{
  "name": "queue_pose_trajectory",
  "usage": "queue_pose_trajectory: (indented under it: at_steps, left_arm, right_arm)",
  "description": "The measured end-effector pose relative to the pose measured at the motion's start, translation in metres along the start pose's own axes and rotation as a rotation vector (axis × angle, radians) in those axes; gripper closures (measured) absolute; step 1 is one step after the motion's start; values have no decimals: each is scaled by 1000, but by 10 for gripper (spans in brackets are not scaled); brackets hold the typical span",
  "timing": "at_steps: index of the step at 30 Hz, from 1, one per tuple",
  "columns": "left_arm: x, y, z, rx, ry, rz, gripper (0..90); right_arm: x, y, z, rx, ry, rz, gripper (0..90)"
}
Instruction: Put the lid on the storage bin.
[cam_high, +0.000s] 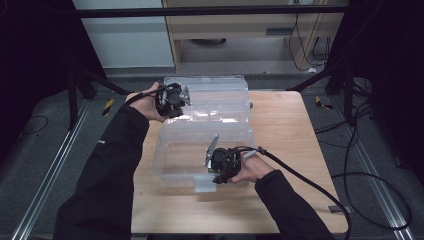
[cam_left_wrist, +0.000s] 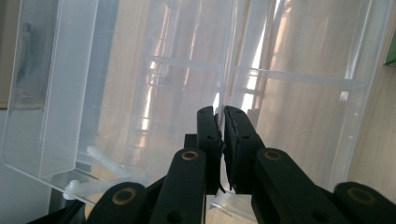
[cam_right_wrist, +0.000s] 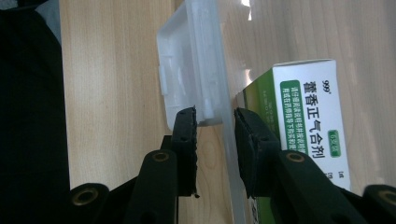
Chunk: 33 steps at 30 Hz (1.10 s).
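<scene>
High view: a clear plastic box (cam_high: 200, 155) sits on the wooden table (cam_high: 295, 150), its hinged lid (cam_high: 215, 97) swung up and back on the far side. The left gripper (cam_high: 172, 100) is at the lid's left end, the right gripper (cam_high: 222, 167) at the box's near wall beside the front latch (cam_high: 205, 184). The lid's long axis runs across the table, so each hand works its own end, and the left is the nearer one to the lid. Dark floor, rails and black cables surround the table.

Left gripper view: the 2 jaws are almost pressed together, pinching the thin clear lid (cam_left_wrist: 224, 79) edge, which rises straight ahead from between the pads (cam_left_wrist: 208, 130).

Right gripper view: the jaws stand partly spread and straddle the box's near wall (cam_right_wrist: 229, 140), which runs up between them; I cannot tell whether the pads press it. The latch (cam_right_wrist: 187, 65) lies ahead of the left jaw, and a green and white medicine carton (cam_right_wrist: 308, 121) lies inside the box beyond the right jaw.

Judging by this, the next move likely swings the lid about its hinge while the right hand steadies the box.
</scene>
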<state>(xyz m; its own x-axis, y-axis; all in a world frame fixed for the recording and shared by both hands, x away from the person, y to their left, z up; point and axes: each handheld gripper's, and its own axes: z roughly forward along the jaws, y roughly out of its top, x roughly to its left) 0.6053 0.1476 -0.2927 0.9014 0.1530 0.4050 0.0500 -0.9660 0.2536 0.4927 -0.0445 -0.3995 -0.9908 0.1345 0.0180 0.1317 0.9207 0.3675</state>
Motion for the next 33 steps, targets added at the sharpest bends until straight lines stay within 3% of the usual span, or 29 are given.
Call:
queue_pose_trajectory:
  at_steps: [33]
  left_arm:
    - [-32,-8,-24,-27,-5,11,866]
  right_arm:
    - [2,-1,0,-3,6,-1,696]
